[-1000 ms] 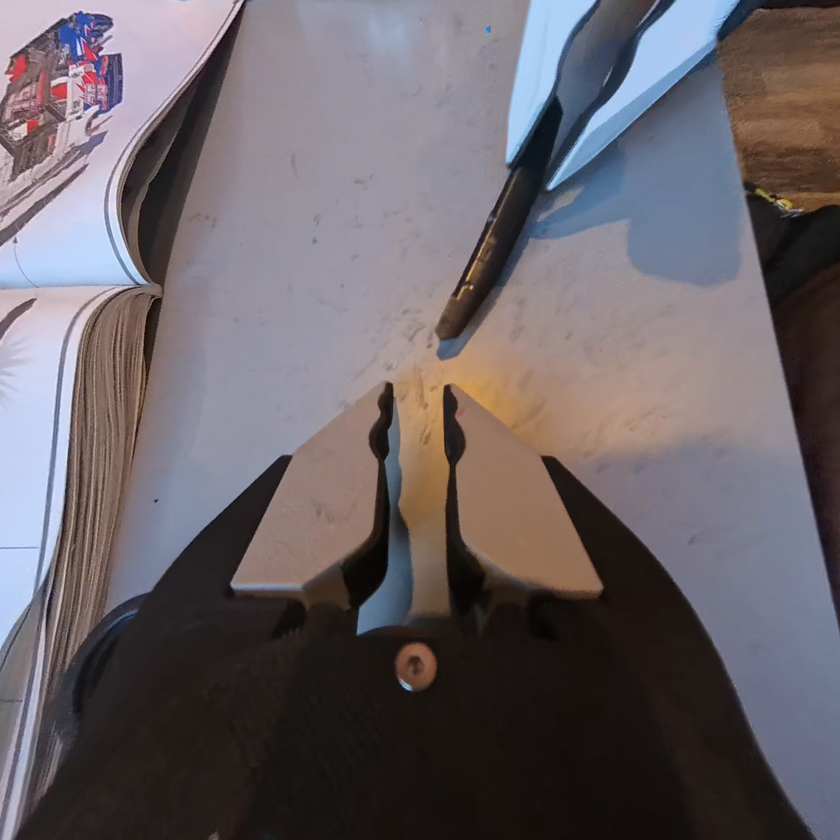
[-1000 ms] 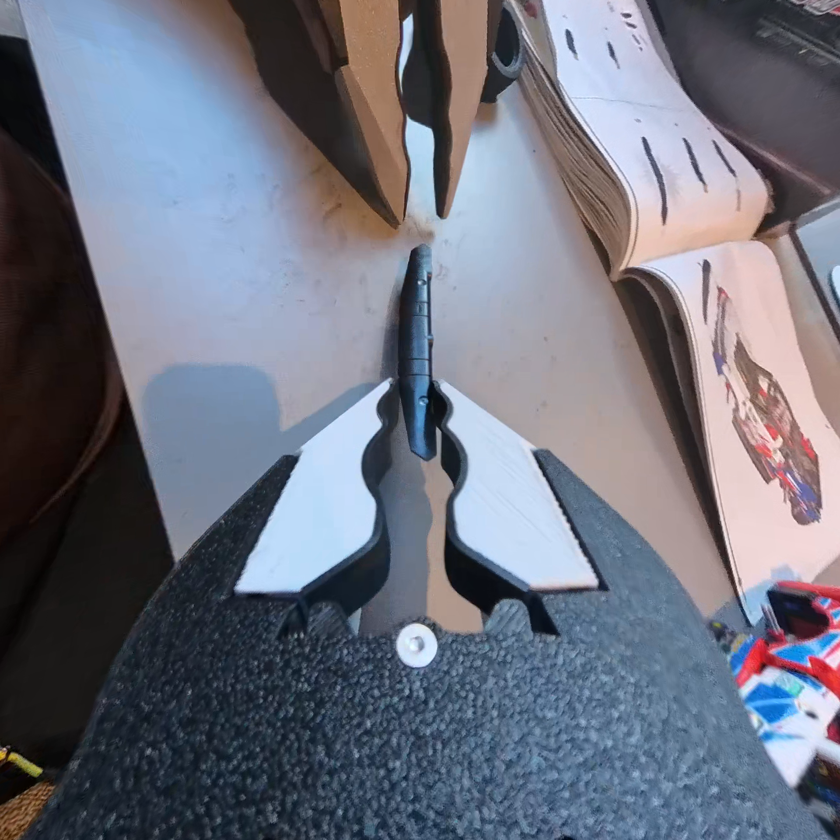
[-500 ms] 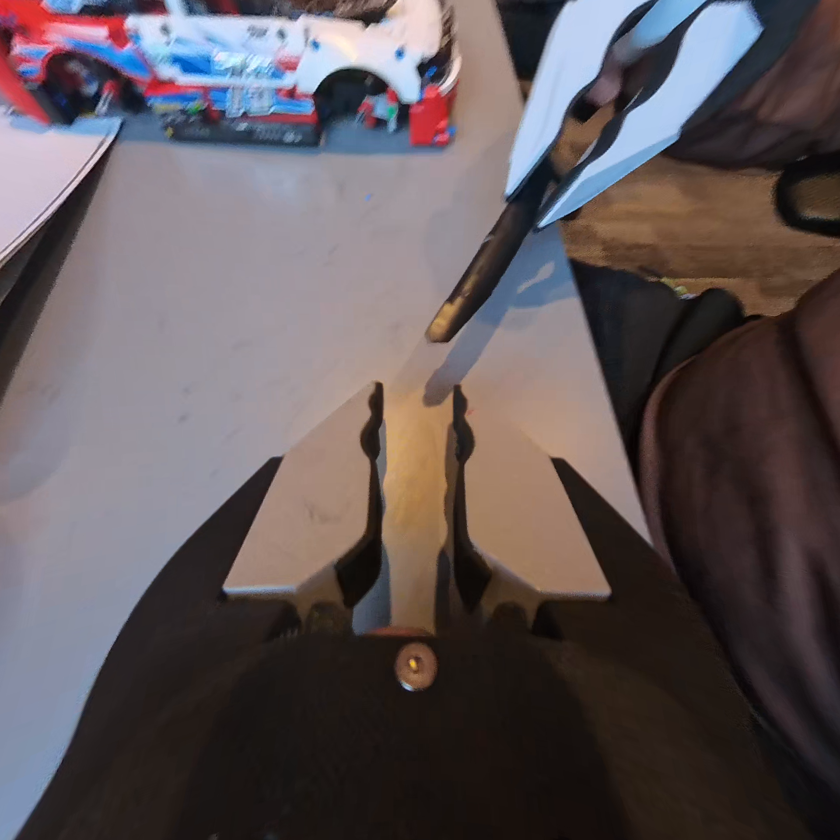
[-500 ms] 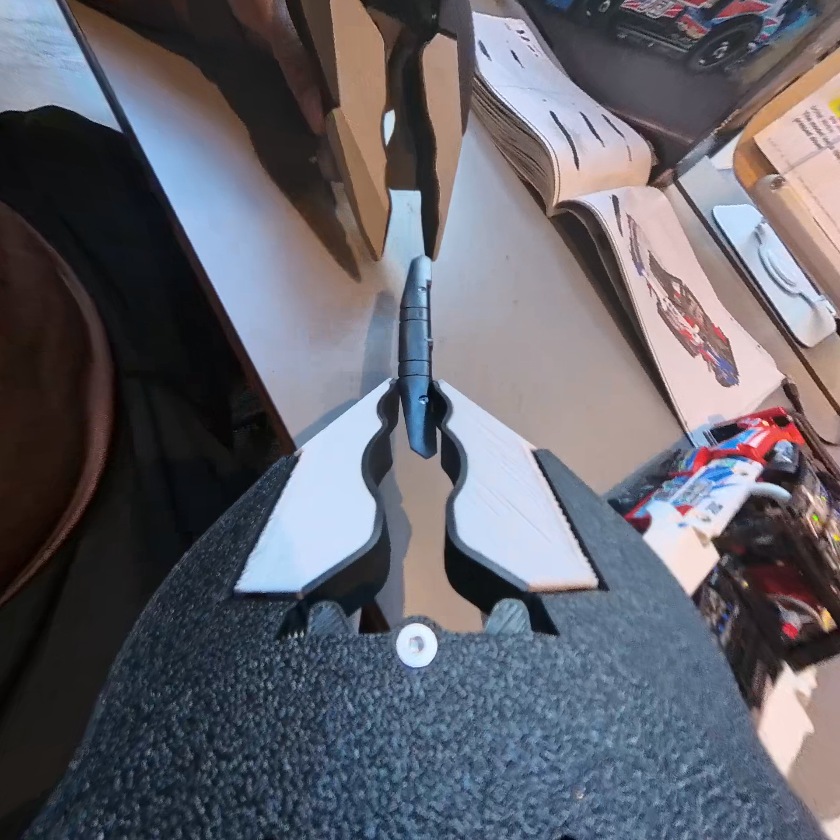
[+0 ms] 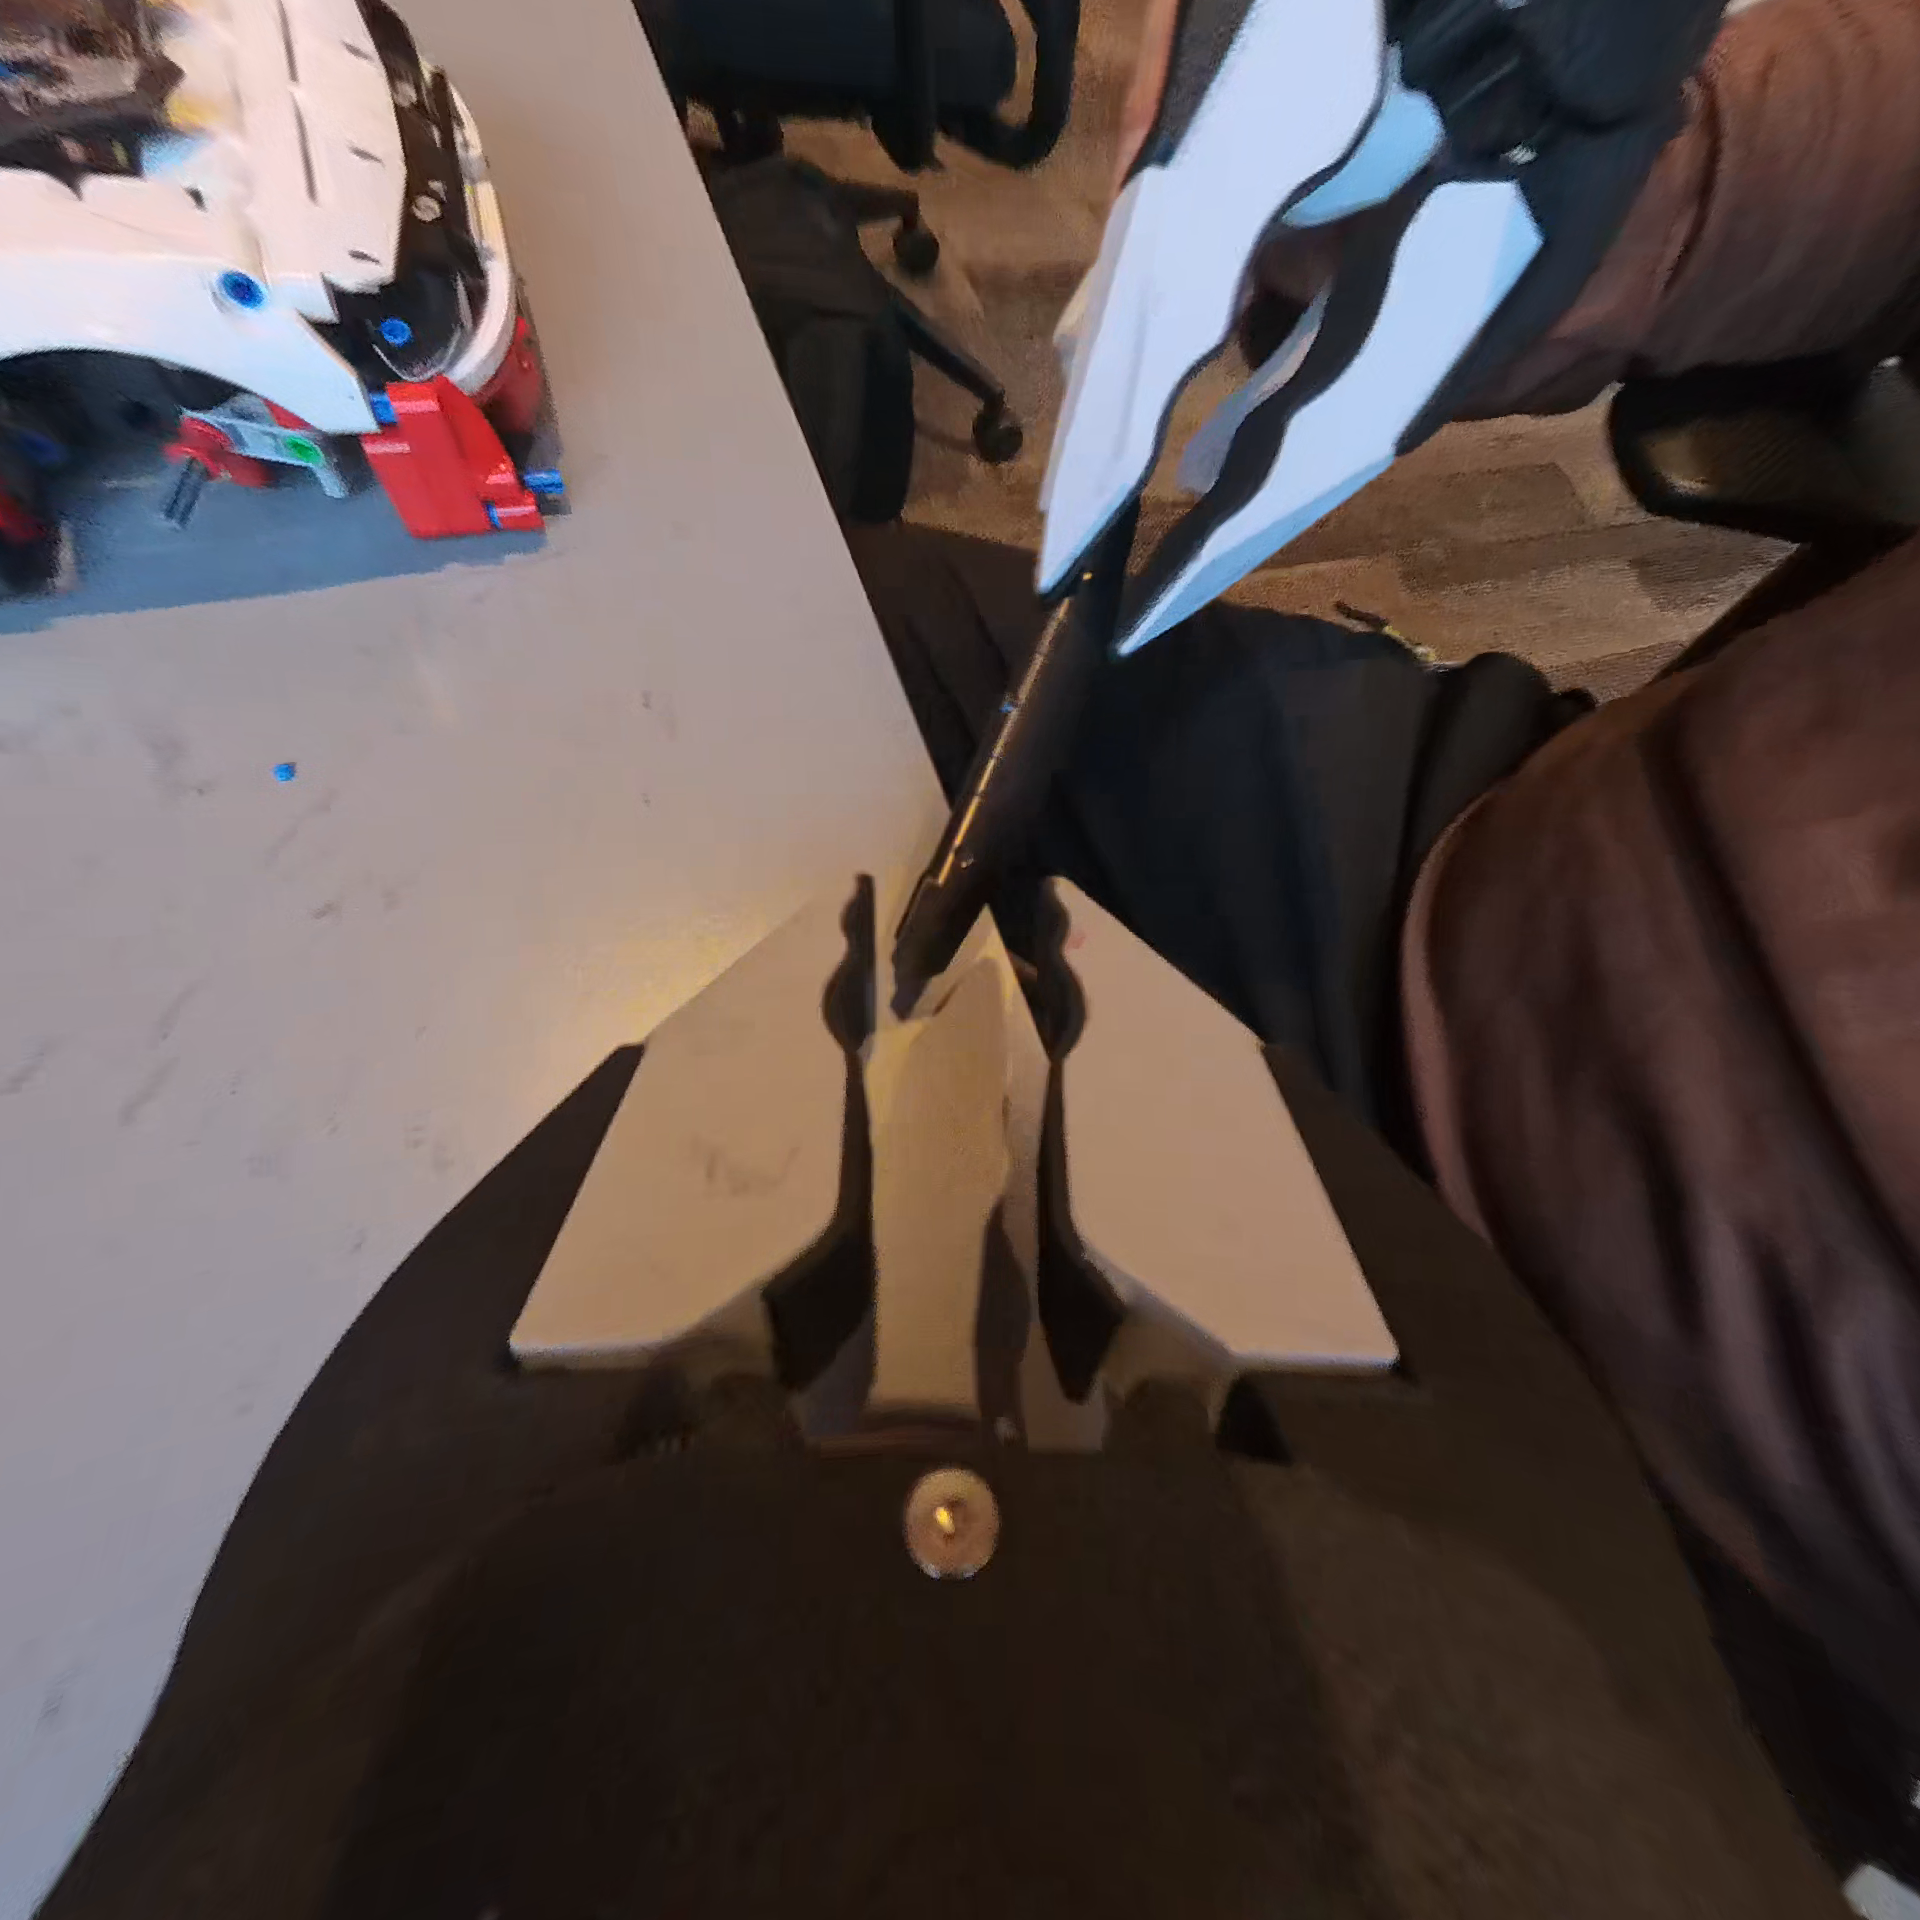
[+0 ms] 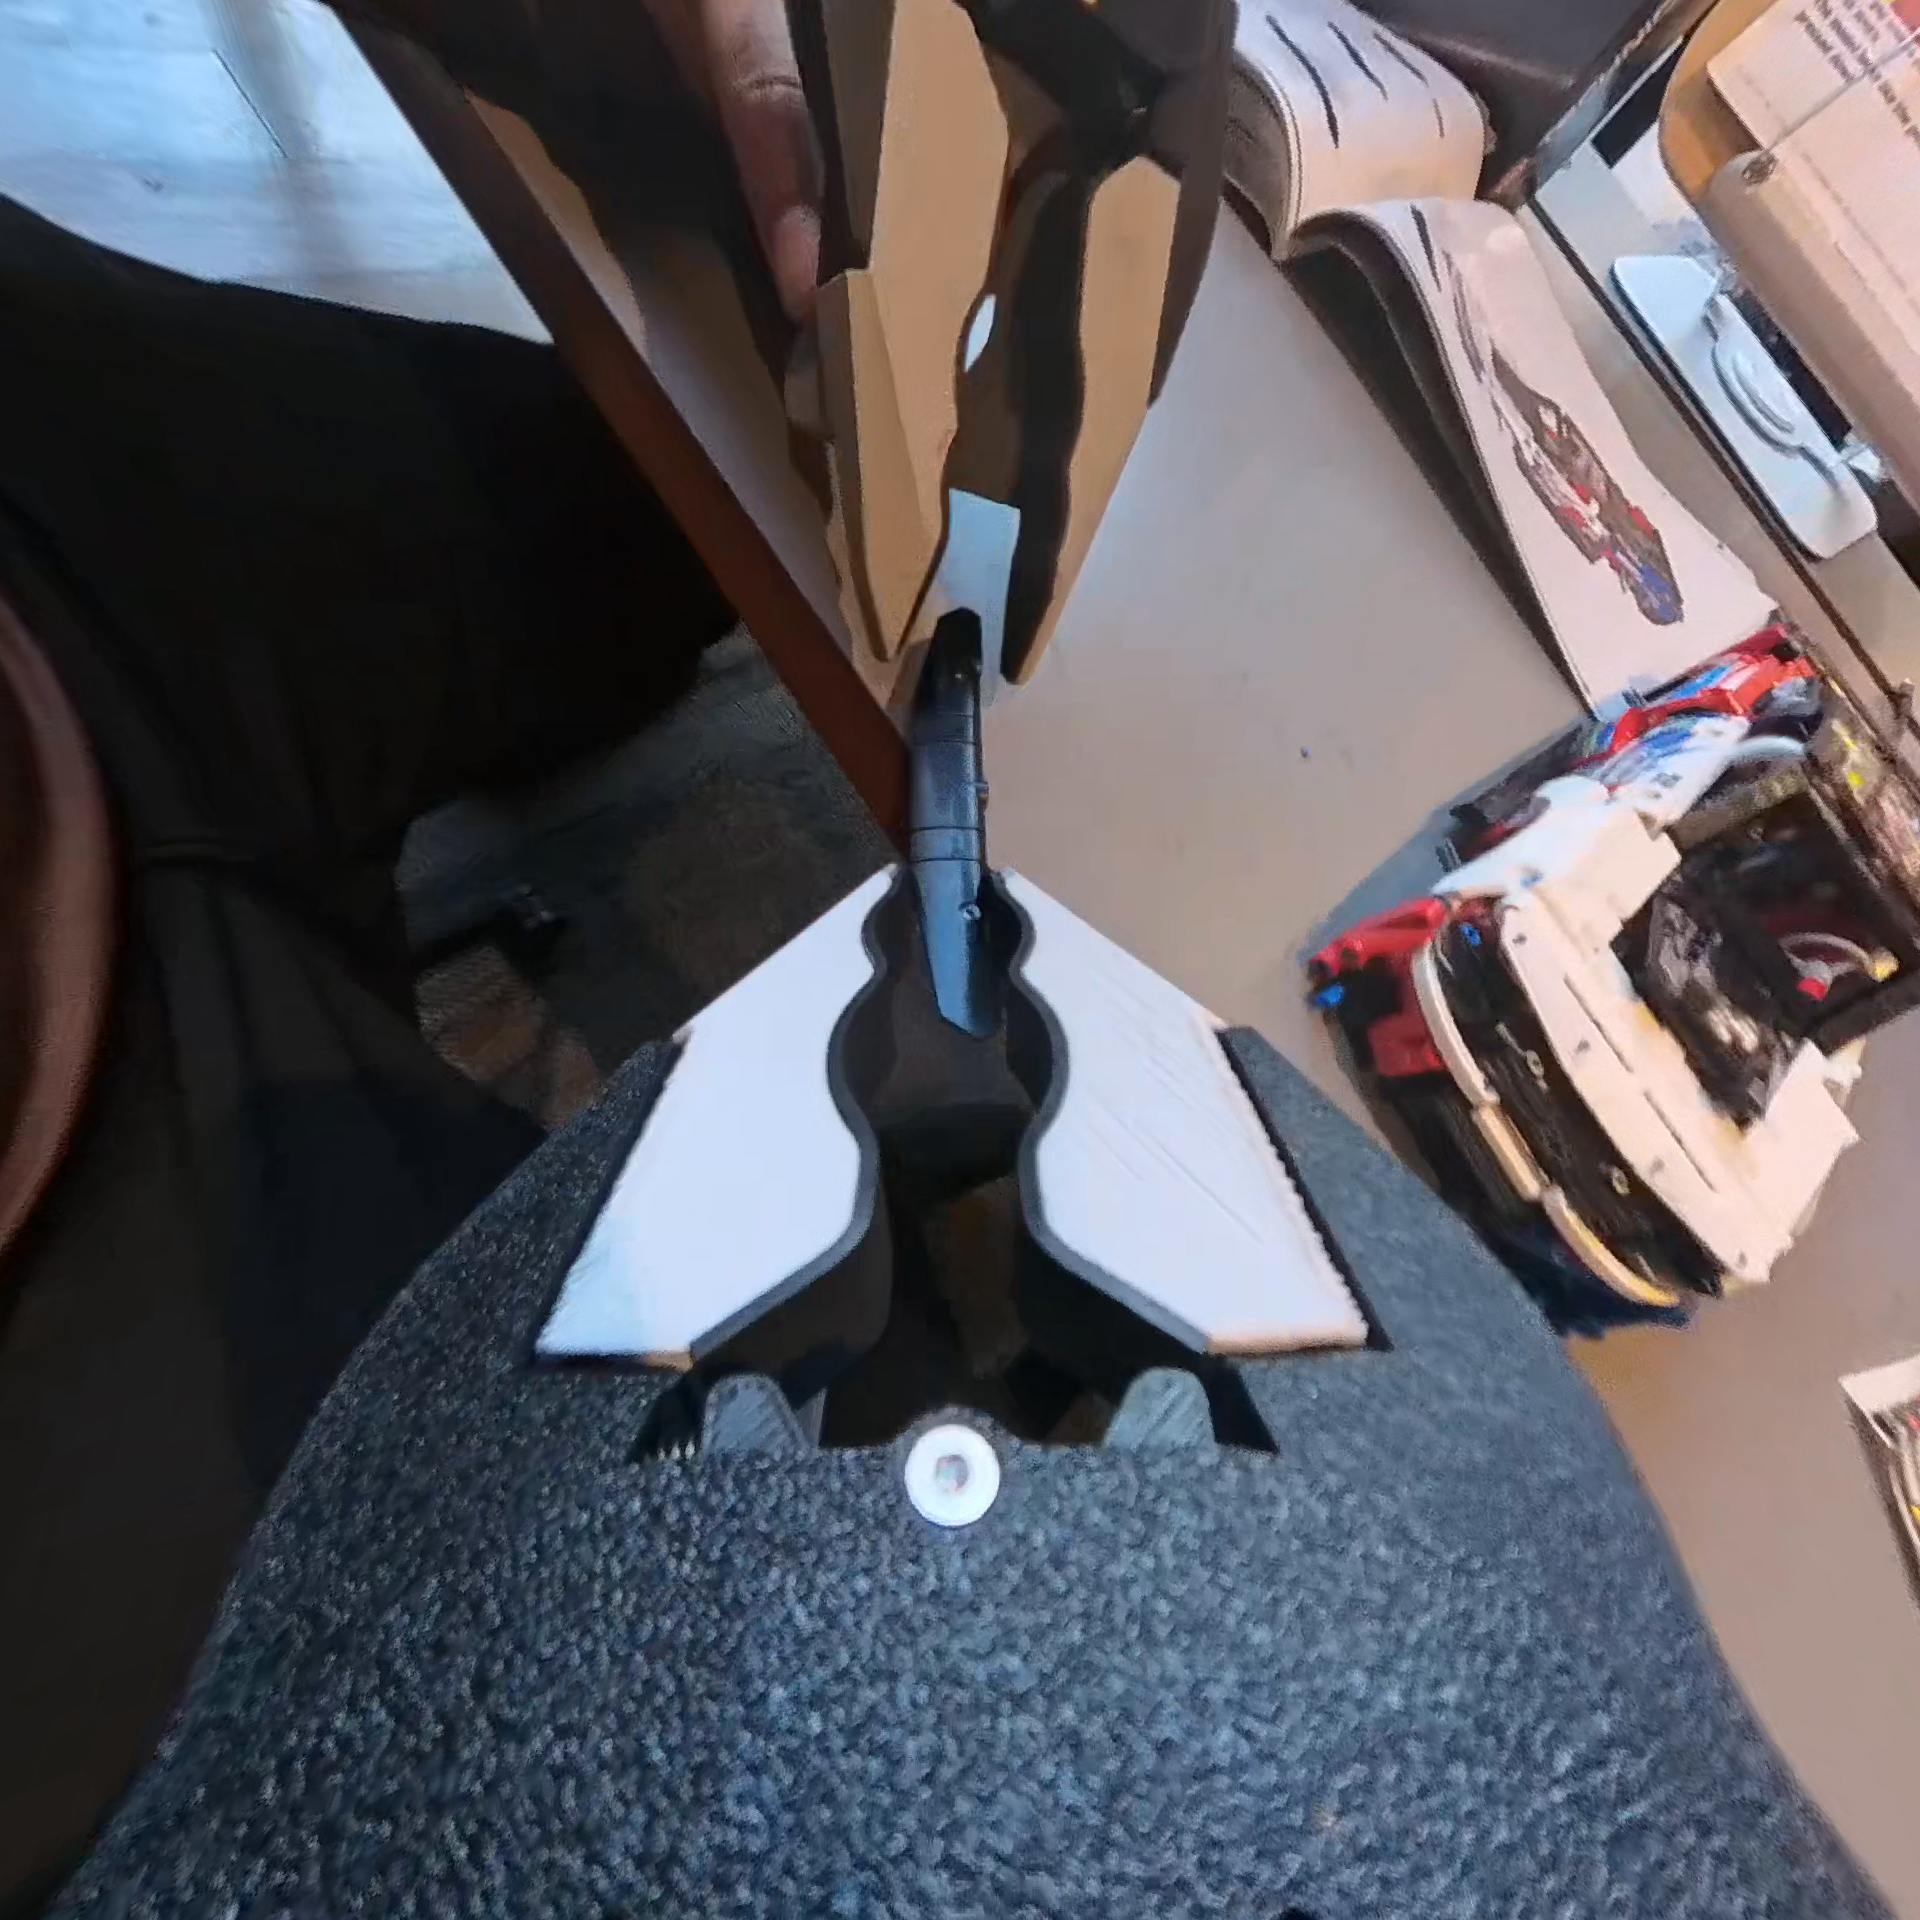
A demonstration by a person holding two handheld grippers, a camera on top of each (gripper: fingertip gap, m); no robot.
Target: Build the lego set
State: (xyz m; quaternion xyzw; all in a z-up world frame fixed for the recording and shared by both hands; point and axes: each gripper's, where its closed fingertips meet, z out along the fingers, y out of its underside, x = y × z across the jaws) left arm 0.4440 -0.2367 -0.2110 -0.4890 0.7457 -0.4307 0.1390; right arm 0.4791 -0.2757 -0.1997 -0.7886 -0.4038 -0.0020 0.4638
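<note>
Right gripper (image 6: 948,883) is clamped on one end of a long, thin black plastic lego piece (image 6: 948,810), whose far tip pokes in between the left gripper (image 5: 951,914) fingers, which are parted with a gap either side. I'd slide it deeper between those fingers and centre it before squeezing; only then let go on the right. The red-and-white lego car model (image 6: 1621,997) sits well off to the side on the pale table (image 5: 416,883).

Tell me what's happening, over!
Right gripper shut on black piece. Left gripper open, piece's tip between its fingers. Nothing blocking; lego car off aside.
</note>
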